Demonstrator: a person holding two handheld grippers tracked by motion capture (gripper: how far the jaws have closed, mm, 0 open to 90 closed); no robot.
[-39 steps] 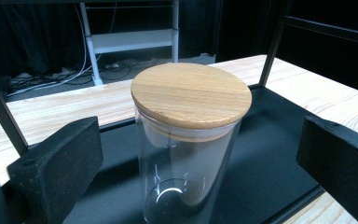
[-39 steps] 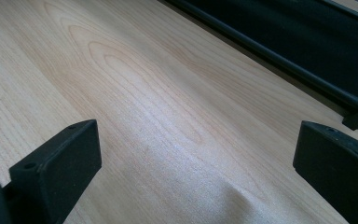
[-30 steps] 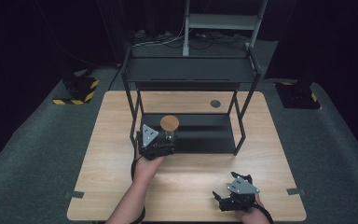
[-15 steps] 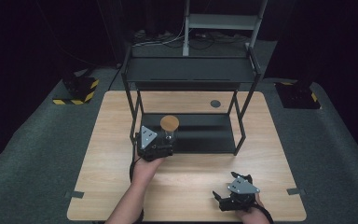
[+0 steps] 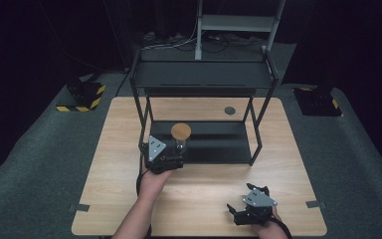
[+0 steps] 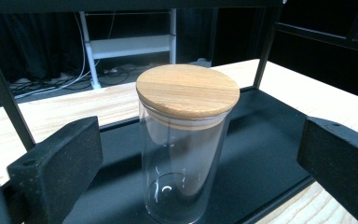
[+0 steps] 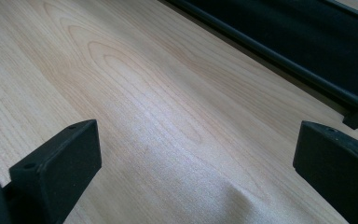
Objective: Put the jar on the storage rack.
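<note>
Nearest us, the right gripper (image 5: 242, 213) rests on the wooden table (image 5: 204, 194), well in front of the black shelf rack (image 5: 204, 79), jaws spread over bare wood. At the rack's lower shelf (image 6: 261, 154), we see the left gripper (image 5: 175, 155) with jaws spread either side of the glass jar (image 6: 184, 154), not touching it. The jar stands upright on that shelf, its wooden lid (image 6: 187, 90) on.

glass jar (image 6: 182, 154) base cut off by lower edge, small dark disc (image 5: 230, 110) on table unidentifiable
</note>
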